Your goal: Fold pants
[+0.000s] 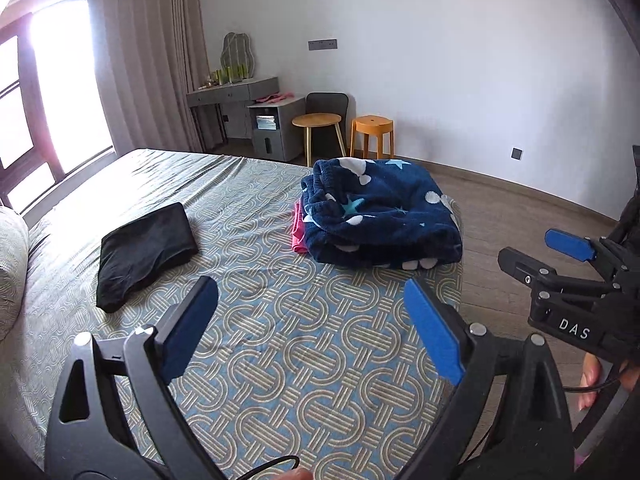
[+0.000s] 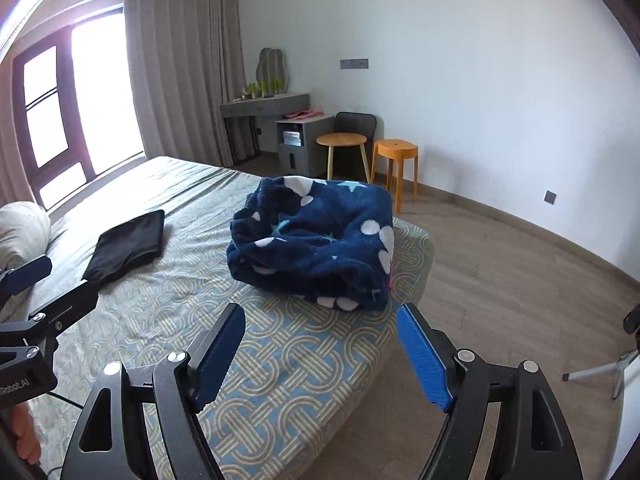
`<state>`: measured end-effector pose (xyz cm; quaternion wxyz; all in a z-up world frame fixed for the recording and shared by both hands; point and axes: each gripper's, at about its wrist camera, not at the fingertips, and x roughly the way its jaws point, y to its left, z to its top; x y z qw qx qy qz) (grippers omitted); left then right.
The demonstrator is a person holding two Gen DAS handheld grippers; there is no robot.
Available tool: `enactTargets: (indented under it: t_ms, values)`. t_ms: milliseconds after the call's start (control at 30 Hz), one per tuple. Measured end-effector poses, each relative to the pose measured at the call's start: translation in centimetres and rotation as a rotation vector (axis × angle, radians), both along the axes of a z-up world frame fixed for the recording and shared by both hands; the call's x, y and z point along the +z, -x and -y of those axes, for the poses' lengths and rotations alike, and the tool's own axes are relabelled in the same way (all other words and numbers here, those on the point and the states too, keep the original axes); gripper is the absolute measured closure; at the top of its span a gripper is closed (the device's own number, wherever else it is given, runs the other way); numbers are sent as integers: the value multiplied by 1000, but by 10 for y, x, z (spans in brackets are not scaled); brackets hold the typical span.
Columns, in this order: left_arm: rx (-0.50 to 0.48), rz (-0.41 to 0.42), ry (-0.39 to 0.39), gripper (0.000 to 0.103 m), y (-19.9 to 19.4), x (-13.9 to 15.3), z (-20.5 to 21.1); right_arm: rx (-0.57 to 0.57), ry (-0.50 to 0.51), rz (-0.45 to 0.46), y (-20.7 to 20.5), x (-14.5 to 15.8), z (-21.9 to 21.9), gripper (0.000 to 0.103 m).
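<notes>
Progress: flat black folded pants (image 1: 146, 250) done, left of rumpled navy star-print fleece pants (image 2: 316, 240) | unfolded | left claw (image 1: 310, 330), right claw (image 2: 320, 354) spread, empty

1. White walls (image 1: 460, 60) enclose the room; wood-look plank floor (image 1: 520, 208) runs along a low baseboard.
2. A bright window (image 2: 92, 96) with a dark frame glares at the left, beside full-length grey-beige curtains (image 1: 148, 60).
3. A grey desk (image 1: 234, 90) stands against the far wall, with a small mirror (image 1: 235, 50) on it.
4. Near it stand a round wooden side table (image 1: 317, 122), a dark chair (image 1: 327, 102) and an orange stool (image 1: 372, 124).
5. The bed (image 1: 300, 340) wears a blue-and-tan interlocking-ring cover.
</notes>
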<state>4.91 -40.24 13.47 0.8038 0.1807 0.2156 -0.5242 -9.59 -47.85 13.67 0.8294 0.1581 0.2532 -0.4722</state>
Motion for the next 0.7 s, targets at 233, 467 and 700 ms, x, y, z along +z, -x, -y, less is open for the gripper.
enactTargets:
  t_ms: [233,467,700]
  values:
    - [9,-11,19,9,3,3,-19,2,50,-14,-3,10,-21,23]
    - [24,-19,25,9,2,2,-26,13,62,-23,-6,12,-31,23]
    - [37,-20,26,9,0,0,-28,18,51,-16,-8,10,-31,23]
